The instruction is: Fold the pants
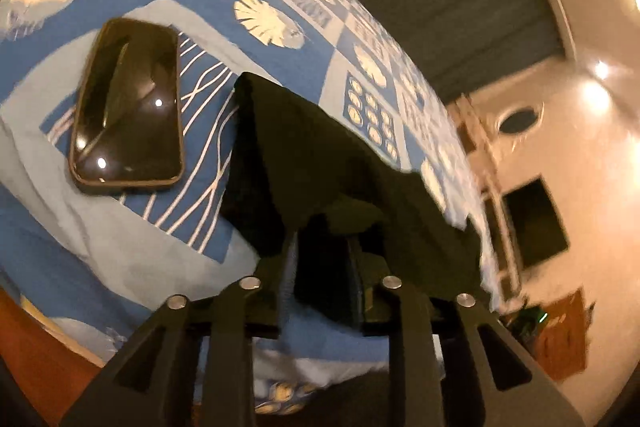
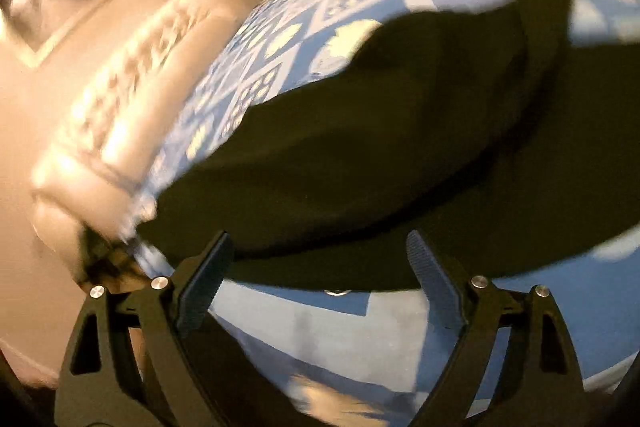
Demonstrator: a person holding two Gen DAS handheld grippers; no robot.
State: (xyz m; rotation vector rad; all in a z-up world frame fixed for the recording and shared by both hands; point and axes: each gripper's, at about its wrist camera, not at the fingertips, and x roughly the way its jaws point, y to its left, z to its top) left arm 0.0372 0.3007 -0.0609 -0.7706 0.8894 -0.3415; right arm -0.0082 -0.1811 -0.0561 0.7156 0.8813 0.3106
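The dark pants [image 1: 320,155] lie on the blue patterned bed cover [image 1: 80,247]. In the left wrist view one end of them is draped over the tips of my left gripper [image 1: 324,259]. Its jaws stand a little apart with cloth hanging in the gap, and the ribbed left pad [image 1: 290,267] shows bare. In the right wrist view the pants [image 2: 360,147] spread wide just beyond my right gripper [image 2: 320,247], which is wide open with nothing between its fingers. A narrow dark strip [image 2: 544,7] of the pants runs up at the far right.
A black phone [image 1: 128,107] lies on the cover to the left of the pants. The bed's edge falls away on the right, with a pale wall and a dark framed panel [image 1: 532,223] beyond. In the right wrist view a pale carved piece [image 2: 132,87] borders the bed cover [image 2: 320,327].
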